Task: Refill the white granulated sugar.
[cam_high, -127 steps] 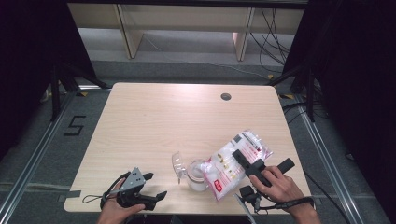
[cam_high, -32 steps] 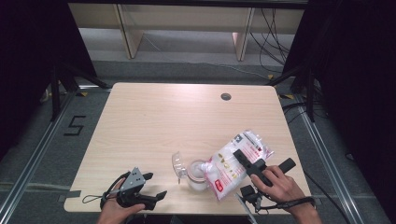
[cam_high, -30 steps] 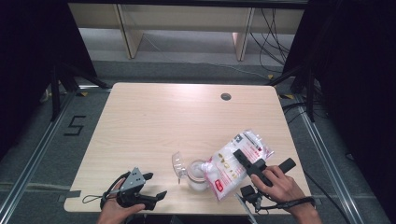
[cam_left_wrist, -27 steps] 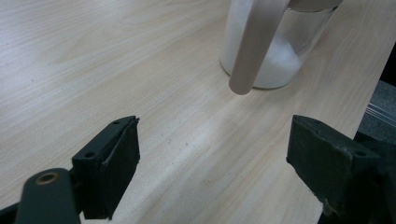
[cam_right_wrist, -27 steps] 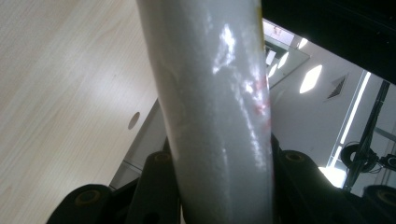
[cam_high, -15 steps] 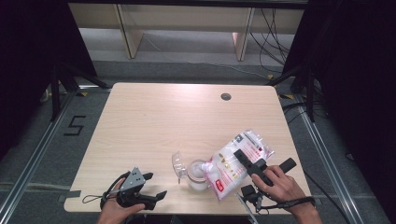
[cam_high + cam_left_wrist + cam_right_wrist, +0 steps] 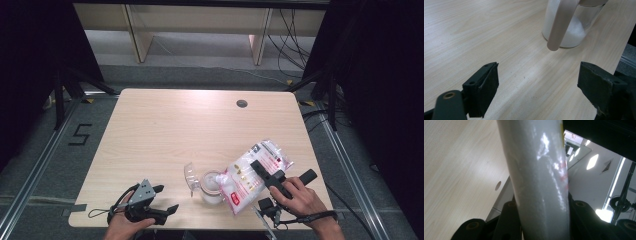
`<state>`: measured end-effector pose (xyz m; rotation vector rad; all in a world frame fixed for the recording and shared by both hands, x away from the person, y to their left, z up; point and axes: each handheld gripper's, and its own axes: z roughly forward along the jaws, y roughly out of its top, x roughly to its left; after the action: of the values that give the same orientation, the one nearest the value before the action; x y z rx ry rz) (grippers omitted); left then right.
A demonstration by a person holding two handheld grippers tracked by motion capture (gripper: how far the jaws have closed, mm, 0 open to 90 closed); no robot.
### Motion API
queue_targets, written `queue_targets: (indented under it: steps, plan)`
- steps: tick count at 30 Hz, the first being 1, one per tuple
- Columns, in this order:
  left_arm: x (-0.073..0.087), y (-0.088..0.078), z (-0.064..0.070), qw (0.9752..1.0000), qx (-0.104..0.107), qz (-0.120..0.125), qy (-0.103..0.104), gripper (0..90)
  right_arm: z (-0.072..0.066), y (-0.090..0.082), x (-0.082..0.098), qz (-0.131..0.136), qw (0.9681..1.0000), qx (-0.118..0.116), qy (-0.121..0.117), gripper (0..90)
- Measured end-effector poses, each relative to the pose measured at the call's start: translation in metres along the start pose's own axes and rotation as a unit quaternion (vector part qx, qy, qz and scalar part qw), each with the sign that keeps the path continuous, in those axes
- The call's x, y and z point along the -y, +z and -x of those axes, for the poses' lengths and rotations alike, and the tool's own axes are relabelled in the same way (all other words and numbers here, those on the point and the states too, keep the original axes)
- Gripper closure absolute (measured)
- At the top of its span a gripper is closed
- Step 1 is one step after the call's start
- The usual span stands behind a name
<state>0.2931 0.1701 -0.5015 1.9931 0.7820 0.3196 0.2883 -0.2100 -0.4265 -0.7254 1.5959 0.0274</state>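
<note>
A clear plastic bag (image 7: 247, 176) of white grains, with red print, hangs tilted with its lower end over an open glass jar (image 7: 212, 186). My right gripper (image 7: 283, 170) is shut on the bag's upper end; in the right gripper view the bag (image 7: 541, 177) rises between both jaws. The jar holds white grains, and its clear flip lid (image 7: 190, 176) stands open to the left. My left gripper (image 7: 167, 199) rests open at the table's front left edge, pointing toward the jar (image 7: 574, 27). Nothing lies between the jaws of the left gripper (image 7: 541, 82).
The jar and bag stand near the front of the light wooden table (image 7: 165, 130). A dark cable hole (image 7: 242, 103) sits at the back right. Grey floor with a taped mark (image 7: 80, 135) surrounds the table, and shelving legs stand behind it.
</note>
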Motion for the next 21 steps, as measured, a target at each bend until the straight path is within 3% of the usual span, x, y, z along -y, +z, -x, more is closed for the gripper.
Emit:
queue_targets:
  steps: [13, 21]
  plan:
    - [-0.0001, -0.0001, -0.0006, 1.0000, -0.002, -0.001, 0.002, 16.8, 0.0003, 0.0010, 0.0019, 0.005, 1.0000, -0.005, 0.003, 72.5]
    - [-0.0003, -0.0004, -0.0006, 1.0000, 0.000, -0.002, 0.002, 16.7, -0.0038, 0.0019, 0.0021, 0.007, 0.9994, -0.008, 0.032, 72.7]
